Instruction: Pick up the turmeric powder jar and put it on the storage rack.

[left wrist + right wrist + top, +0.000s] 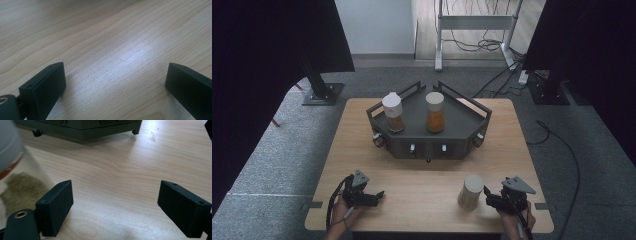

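A clear spice jar (pixel 471 192) with a pale lid stands on the wooden table (pixel 422 180) near its front right. My right gripper (pixel 487 196) sits just right of it, open, jaws pointing left. In the right gripper view the jar (pixel 15 170) looms at the left edge, outside the left jaw, and the right gripper (pixel 116 200) has only bare wood between its fingers. My left gripper (pixel 378 195) rests at the front left, open and holding nothing. In the left gripper view the left gripper (pixel 115 77) frames only tabletop.
A dark grey corner rack (pixel 462 112) stands at the back middle of the table, with small knobs along its front. A white-lidded jar of brown spice (pixel 393 112) and a cream-lidded jar of orange spice (pixel 435 112) stand on it. The rack's base (pixel 82 127) shows ahead of the right gripper.
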A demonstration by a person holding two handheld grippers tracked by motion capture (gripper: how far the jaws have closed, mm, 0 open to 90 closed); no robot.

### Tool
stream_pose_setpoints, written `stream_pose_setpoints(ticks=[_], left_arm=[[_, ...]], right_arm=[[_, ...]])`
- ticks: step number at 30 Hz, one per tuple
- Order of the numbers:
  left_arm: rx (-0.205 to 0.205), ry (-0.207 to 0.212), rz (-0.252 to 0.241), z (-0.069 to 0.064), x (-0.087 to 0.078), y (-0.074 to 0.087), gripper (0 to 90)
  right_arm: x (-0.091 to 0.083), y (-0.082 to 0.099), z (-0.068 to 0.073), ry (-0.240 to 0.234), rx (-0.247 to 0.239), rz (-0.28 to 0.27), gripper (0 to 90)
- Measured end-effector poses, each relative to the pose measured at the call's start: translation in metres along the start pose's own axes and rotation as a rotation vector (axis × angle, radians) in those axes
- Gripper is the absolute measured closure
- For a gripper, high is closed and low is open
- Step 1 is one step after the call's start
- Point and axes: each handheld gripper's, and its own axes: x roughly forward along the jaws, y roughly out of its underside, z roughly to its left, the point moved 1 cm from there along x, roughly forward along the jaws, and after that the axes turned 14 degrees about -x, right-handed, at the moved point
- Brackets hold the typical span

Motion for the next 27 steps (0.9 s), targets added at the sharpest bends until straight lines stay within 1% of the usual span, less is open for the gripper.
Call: stream_pose_setpoints(ticks=[9,13,16,20,27], left_arm=[[0.000,0.000,0.000,0.000,0.000,0.000,2.9],[0.000,0.000,0.000,0.000,0.000,0.000,2.9],[0.000,0.000,0.000,0.000,0.000,0.000,3.0],[0.000,0.000,0.000,0.000,0.000,0.000,2.9],[0.000,0.000,0.000,0.000,0.000,0.000,2.9]], right_arm=[[-0.016,0.001,0.007,-0.027,-0.036,-0.009,12.3],[-0.020,0.001,0.010,-0.039,-0.054,-0.001,12.0],[-0.023,0.003,0.010,-0.047,-0.050,0.006,11.9],[-0.025,0.005,0.010,-0.062,-0.044,0.001,11.6],[-0.027,0.004,0.011,-0.112,-0.052,-0.026,10.8]])
